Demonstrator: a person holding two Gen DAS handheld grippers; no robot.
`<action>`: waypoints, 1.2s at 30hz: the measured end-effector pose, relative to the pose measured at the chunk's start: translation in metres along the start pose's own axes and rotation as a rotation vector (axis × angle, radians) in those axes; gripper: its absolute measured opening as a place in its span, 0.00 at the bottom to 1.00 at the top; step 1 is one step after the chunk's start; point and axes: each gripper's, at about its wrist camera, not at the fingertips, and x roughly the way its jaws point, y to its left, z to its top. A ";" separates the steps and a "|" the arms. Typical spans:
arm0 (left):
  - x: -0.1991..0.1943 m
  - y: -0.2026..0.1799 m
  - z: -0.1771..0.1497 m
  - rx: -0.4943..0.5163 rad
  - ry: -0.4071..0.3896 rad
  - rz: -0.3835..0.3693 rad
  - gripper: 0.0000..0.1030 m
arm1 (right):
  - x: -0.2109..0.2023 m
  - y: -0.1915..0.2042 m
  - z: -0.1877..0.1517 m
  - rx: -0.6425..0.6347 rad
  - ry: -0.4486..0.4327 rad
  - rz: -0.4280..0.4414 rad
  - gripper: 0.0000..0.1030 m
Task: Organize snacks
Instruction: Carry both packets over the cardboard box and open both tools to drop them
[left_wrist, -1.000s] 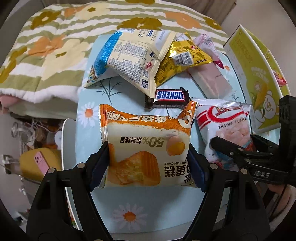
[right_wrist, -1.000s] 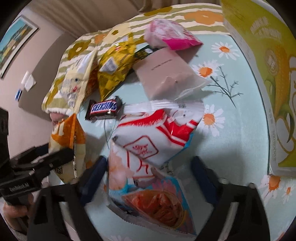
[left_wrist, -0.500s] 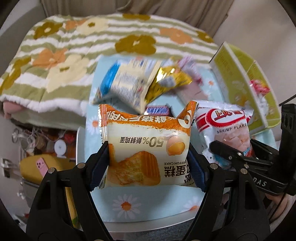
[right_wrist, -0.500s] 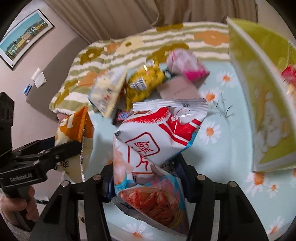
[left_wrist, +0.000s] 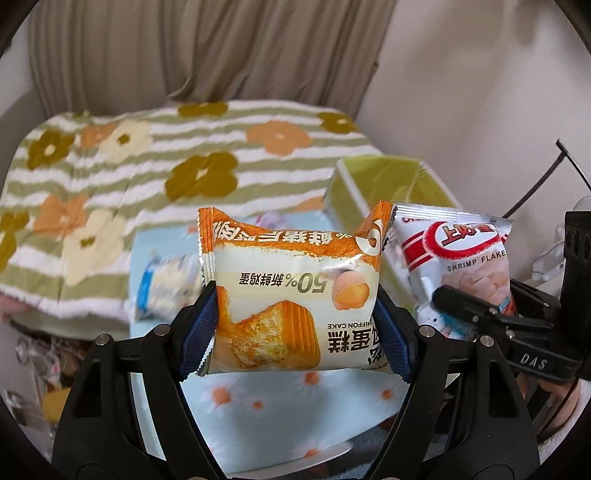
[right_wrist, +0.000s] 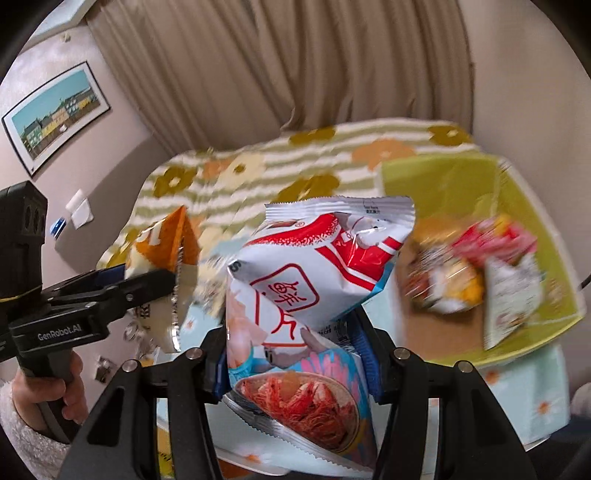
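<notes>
My left gripper (left_wrist: 295, 328) is shut on an orange and white chiffon cake packet (left_wrist: 291, 291), held in the air above the table. My right gripper (right_wrist: 295, 350) is shut on a white and red shrimp flakes bag (right_wrist: 314, 295), also lifted; the same bag (left_wrist: 461, 266) shows at the right of the left wrist view. In the right wrist view the cake packet (right_wrist: 166, 266) hangs at the left in the other gripper, held by a hand (right_wrist: 55, 387). A yellow-green box (right_wrist: 517, 221) at the right holds several snack packets (right_wrist: 472, 273).
A table with a light blue daisy cloth (left_wrist: 277, 406) lies below. A blue and white snack bag (left_wrist: 166, 284) rests on it, blurred. Behind is a bed with a green striped floral blanket (left_wrist: 147, 173), then a beige curtain (left_wrist: 221, 55). The yellow-green box (left_wrist: 380, 181) stands at the table's right.
Both grippers rose from the table with their packets. The right gripper closed on the shrimp flakes bag. The views tilted up, showing the curtain and the box's inside.
</notes>
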 end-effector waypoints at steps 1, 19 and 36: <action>0.001 -0.009 0.005 0.007 -0.008 -0.002 0.73 | -0.008 -0.014 0.005 0.001 -0.018 -0.011 0.50; 0.138 -0.193 0.049 -0.032 0.087 -0.048 0.74 | -0.033 -0.196 0.046 0.002 -0.008 -0.051 0.50; 0.145 -0.196 0.025 -0.007 0.170 0.083 1.00 | -0.008 -0.222 0.039 -0.013 0.077 0.029 0.50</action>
